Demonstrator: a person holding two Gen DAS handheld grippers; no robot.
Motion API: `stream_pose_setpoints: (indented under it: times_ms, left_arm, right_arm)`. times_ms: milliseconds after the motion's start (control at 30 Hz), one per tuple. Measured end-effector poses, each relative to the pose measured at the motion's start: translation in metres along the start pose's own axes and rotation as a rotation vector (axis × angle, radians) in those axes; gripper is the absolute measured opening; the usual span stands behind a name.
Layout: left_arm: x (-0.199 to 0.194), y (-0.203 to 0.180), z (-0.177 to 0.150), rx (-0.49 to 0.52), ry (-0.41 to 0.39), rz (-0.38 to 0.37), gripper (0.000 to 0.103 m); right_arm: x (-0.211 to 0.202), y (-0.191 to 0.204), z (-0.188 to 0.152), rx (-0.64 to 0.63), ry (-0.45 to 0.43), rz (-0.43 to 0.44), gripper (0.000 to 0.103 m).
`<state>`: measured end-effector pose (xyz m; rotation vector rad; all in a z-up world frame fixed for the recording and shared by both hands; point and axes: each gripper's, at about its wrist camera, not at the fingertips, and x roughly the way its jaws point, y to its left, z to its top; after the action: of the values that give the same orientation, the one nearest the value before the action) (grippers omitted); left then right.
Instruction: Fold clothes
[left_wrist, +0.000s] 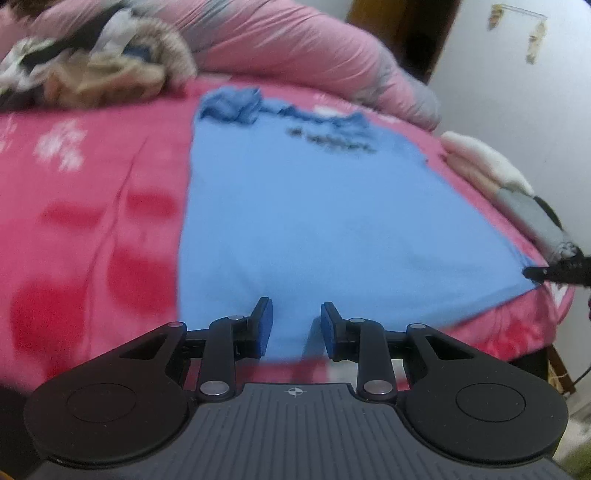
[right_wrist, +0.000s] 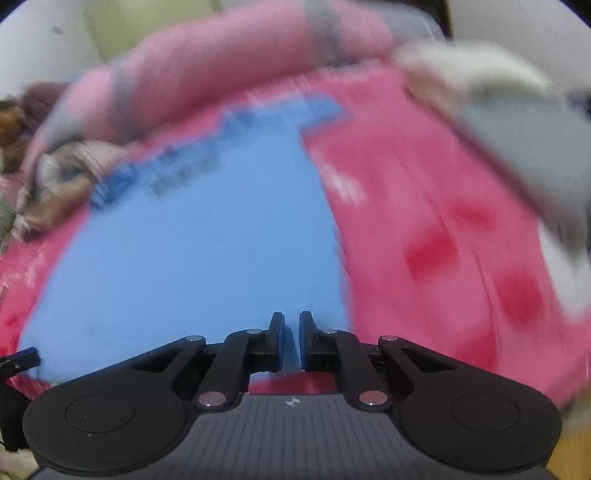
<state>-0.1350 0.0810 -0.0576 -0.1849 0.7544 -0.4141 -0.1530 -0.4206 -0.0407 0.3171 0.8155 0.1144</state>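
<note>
The blue T-shirt (left_wrist: 303, 206) is lying spread flat on the pink bedspread (left_wrist: 92, 206), its long axis running straight ahead of both tongs, collar at the far end. The left gripper (left_wrist: 296, 325), jaws apart, and the right gripper (right_wrist: 291, 338), jaws nearly together with nothing between, are hovering at the near hem, about equally close.

A bed (left_wrist: 92, 229) with a red flowered cover carries a blue shirt (left_wrist: 314, 221) spread flat. Behind the shirt lies a pink quilt (left_wrist: 295, 48); to the shirt's left, a jumbled heap (left_wrist: 92, 74), perhaps clothes; to its right, folded pale and grey pieces (left_wrist: 517, 184).
</note>
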Motion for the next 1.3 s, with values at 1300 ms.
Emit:
stream_pose_setpoints:
  times_ms: [1300]
  left_arm:
    - [0.186,0.035,0.214,0.333,-0.25,0.172,0.049]
  right_arm:
    - [0.324,0.304,0.223,-0.167,0.196,0.399,0.028]
